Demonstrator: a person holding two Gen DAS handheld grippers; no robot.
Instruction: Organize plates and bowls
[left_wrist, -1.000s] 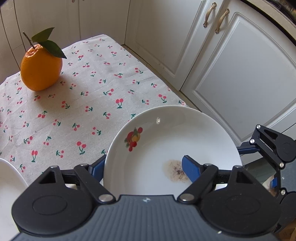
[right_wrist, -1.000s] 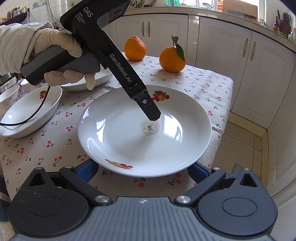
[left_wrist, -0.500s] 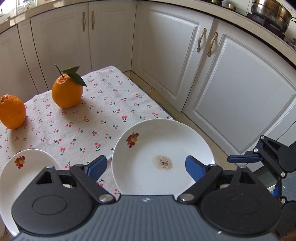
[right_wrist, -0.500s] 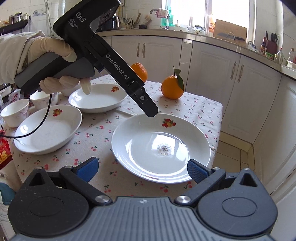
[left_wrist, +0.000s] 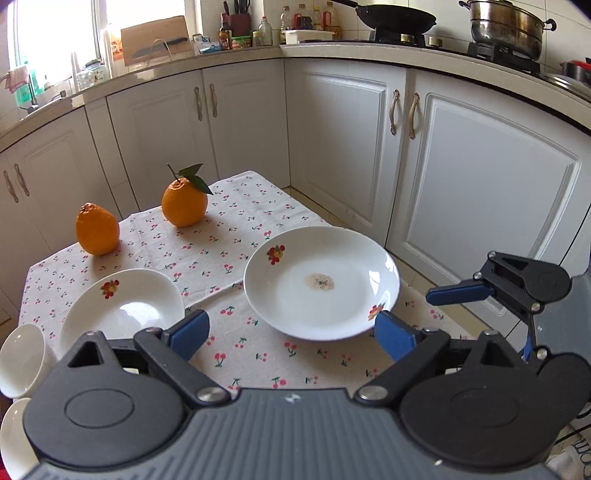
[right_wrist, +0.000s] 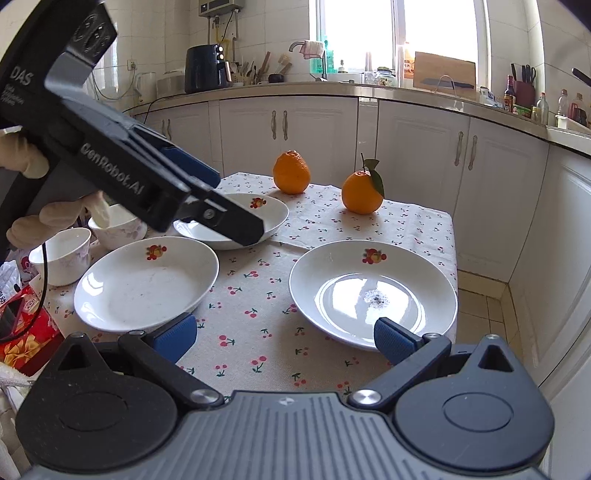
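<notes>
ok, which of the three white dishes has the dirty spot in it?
The plate at the table's right edge, nearest the right gripper. It has a speckled residue patch at its centre. The other two dishes to its left look clean.

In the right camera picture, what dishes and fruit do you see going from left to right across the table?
Small cup → plate with no stain → plain orange → orange with a leaf → plate with the stain.

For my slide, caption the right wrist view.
Open right gripper above cherry tablecloth, between stained plate and empty dish.
</notes>
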